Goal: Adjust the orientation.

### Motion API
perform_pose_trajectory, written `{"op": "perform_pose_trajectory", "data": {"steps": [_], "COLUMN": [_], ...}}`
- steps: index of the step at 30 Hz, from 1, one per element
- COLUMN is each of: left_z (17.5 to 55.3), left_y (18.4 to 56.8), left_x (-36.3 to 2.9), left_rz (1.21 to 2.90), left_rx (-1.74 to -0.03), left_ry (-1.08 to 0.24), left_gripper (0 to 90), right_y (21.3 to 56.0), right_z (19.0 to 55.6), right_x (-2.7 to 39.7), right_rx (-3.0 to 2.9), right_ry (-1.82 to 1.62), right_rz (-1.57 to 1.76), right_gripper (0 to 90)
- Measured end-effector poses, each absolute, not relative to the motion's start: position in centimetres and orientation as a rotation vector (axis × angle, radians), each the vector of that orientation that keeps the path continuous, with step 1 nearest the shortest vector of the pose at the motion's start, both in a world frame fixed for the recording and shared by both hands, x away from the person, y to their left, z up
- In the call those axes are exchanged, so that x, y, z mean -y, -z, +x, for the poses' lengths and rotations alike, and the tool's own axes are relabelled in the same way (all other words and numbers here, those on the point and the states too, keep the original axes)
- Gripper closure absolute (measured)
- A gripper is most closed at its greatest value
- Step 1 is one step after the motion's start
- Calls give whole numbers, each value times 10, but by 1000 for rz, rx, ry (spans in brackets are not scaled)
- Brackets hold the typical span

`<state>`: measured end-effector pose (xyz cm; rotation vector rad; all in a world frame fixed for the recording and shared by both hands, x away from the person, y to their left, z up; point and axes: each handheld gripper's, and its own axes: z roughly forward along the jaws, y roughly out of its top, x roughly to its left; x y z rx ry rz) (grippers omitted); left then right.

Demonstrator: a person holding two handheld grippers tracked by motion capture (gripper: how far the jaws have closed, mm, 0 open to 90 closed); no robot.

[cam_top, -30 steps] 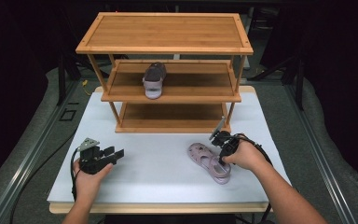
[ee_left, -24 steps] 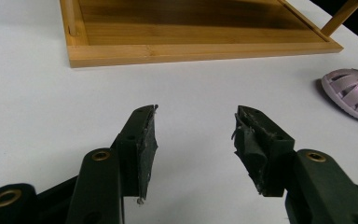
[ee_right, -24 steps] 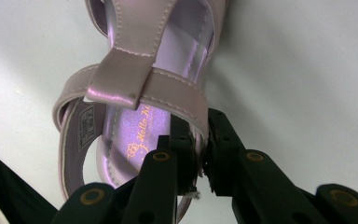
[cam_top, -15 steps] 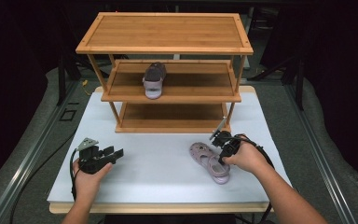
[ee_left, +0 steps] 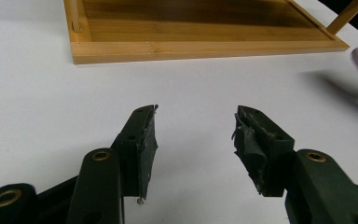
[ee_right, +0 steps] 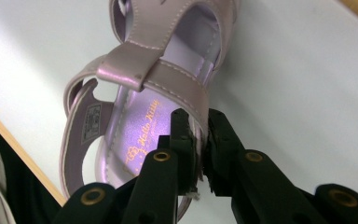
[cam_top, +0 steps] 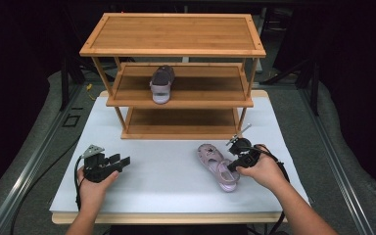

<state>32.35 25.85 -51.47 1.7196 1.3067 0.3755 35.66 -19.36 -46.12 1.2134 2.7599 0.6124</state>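
The lilac sandal [ee_right: 140, 116] on the white worktop [cam_top: 166, 176], just in front of the bamboo shoe rack [cam_top: 176, 73], is pinched by the right gripper [ee_right: 199, 140]: its fingers are clamped on the side strap, a thin edge suited to lifting. Its mate [cam_top: 160, 84] is already set on the middle shelf, so this one is judged bound there. The left gripper [ee_left: 193, 135] is held idle, fingers apart and empty.

The right gripper [cam_top: 236, 160], its fingers [ee_right: 185, 140] clamped on the side strap of the pale lilac child's sandal [cam_top: 218, 166], has drifted slightly toward the 3-tier bamboo shoe rack [cam_top: 174, 54], carrying the sandal along.
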Motion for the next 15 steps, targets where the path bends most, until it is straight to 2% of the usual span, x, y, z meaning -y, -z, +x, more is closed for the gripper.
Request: {"op": "perform_pose_trajectory", "data": {"steps": [15], "left_z": [322], "left_y": [516], "left_x": [-262], "left_rz": [1702], "left_rx": [-1317], "left_ry": [-422], "left_gripper": [477], "right_y": [437], "right_z": [323], "right_x": [203], "right_rx": [-2302], "right_ry": [-1175], "right_rz": [1250], "right_gripper": [830]}}
